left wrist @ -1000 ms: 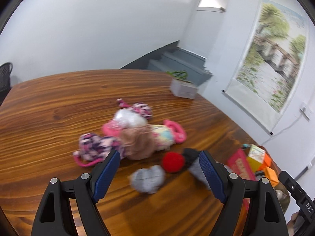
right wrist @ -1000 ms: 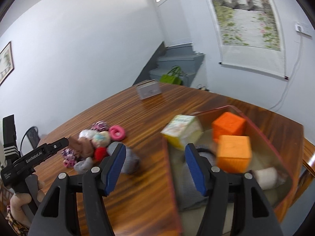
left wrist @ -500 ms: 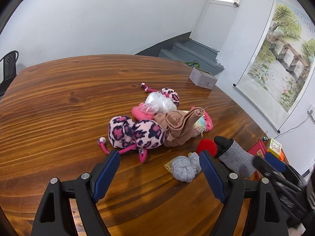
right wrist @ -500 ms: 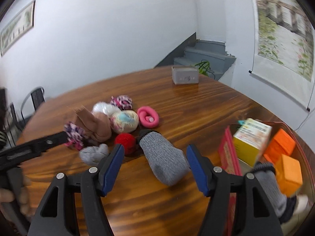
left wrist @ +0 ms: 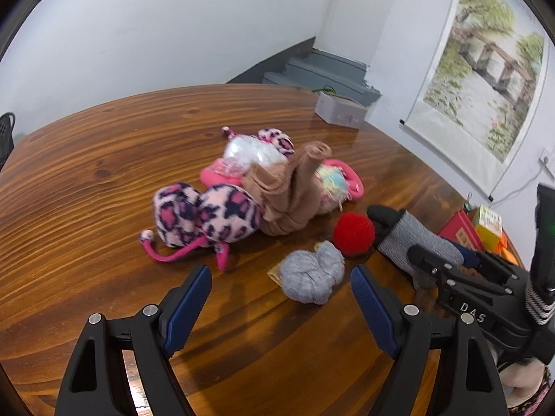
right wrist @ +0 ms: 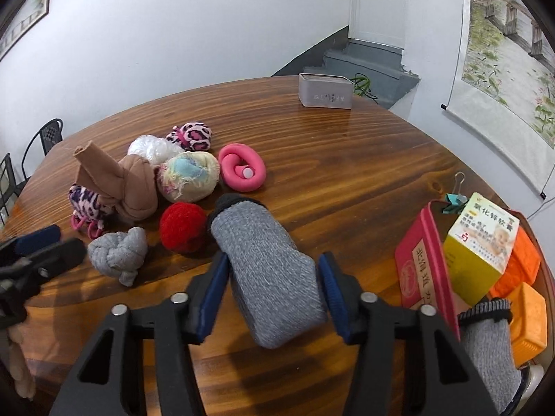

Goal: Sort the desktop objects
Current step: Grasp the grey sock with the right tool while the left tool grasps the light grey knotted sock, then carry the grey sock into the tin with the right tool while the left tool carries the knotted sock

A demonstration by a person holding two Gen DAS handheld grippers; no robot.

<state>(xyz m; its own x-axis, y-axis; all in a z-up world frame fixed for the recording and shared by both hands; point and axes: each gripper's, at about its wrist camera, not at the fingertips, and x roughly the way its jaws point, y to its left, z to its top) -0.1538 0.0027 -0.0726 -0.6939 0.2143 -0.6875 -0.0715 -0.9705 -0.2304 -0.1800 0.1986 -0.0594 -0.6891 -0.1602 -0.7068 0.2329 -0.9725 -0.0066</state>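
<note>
Straddling the grey sock [right wrist: 270,274] lying on the surface [right wrist: 347,173], the right gripper [right wrist: 274,294] has its fingers parted, pads flanking but not yet clamping it. The left gripper [left wrist: 277,298] hovers released near the grey knotted sock [left wrist: 310,275], presumably next.

White letters "DAS" are printed on the black body of the right gripper [left wrist: 461,263] as seen from the left wrist. The yellow box [right wrist: 480,234] bears the Chinese characters "氧化锌软膏" along its top edge. Chinese print on the red case [right wrist: 421,263] and on the grey tin [right wrist: 326,91] is too small to read.
</note>
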